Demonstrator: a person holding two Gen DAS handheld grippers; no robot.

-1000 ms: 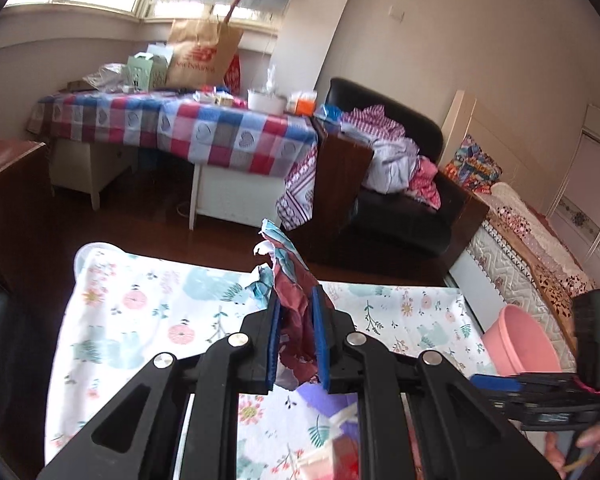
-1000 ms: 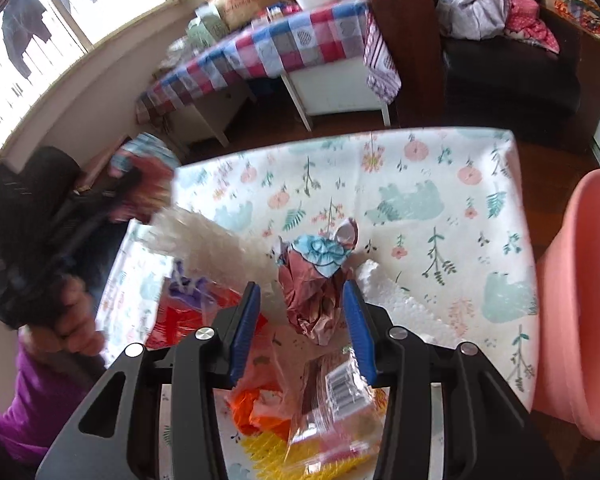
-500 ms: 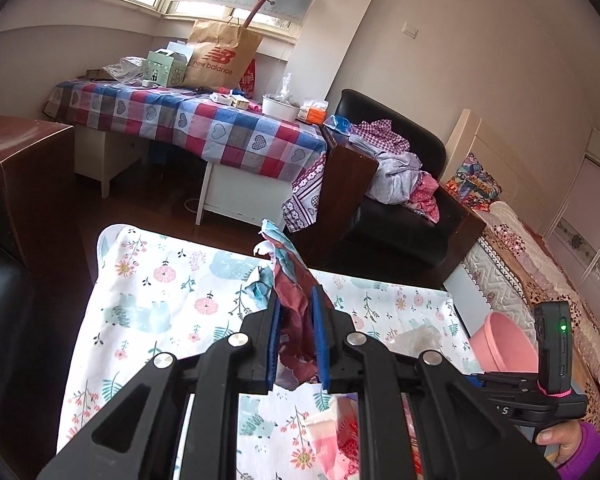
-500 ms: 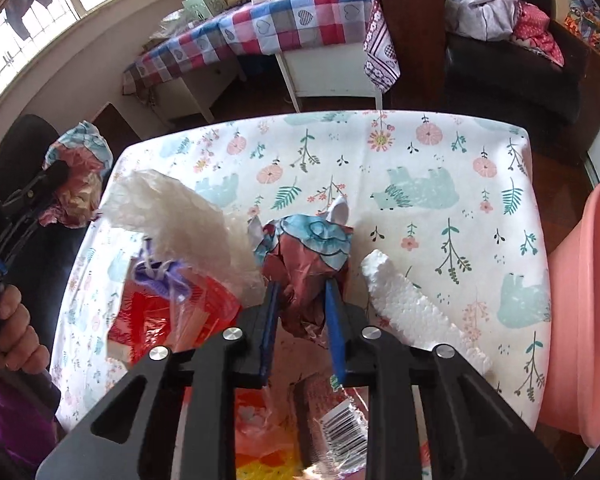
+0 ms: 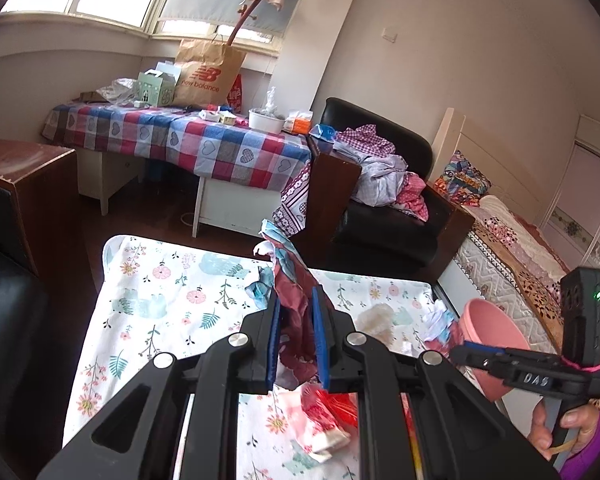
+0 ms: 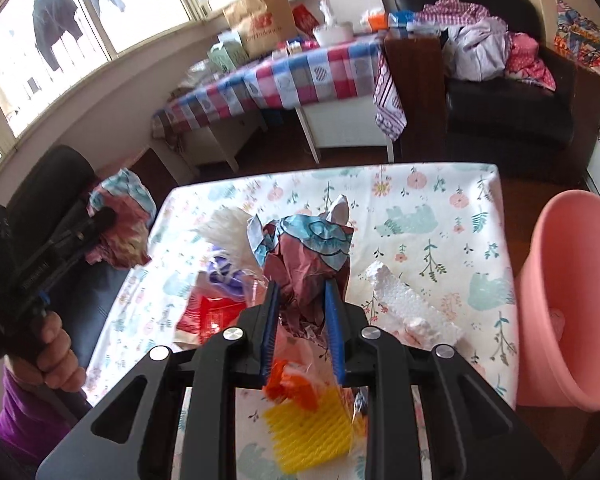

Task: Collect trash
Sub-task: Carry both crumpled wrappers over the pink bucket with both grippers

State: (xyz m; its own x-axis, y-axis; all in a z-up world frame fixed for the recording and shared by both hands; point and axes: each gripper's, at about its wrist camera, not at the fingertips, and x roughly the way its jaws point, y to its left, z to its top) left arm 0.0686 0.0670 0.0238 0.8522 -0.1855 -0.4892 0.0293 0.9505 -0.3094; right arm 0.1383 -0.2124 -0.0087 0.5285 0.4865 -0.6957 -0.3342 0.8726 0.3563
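Both tongs are busy here. The left tongs (image 5: 296,336) are clamped on a crumpled maroon-and-blue wrapper (image 5: 290,280), held up above the table (image 5: 148,308) with the floral cloth. The right tongs (image 6: 302,312) have just closed and now pinch a second crumpled wrapper (image 6: 312,256) of the same maroon and blue look, lifted over the trash pile near the table's near edge. Still lying there: a yellow mesh piece (image 6: 308,436), something orange (image 6: 292,388), a red packet (image 6: 216,312), a white fluffy wad (image 6: 228,228) and a white foam strip (image 6: 404,300) toward the right edge. The pink basin (image 6: 572,320) sits just off the table's right edge; the only thing I can make out inside is a small pale shape I can't identify.
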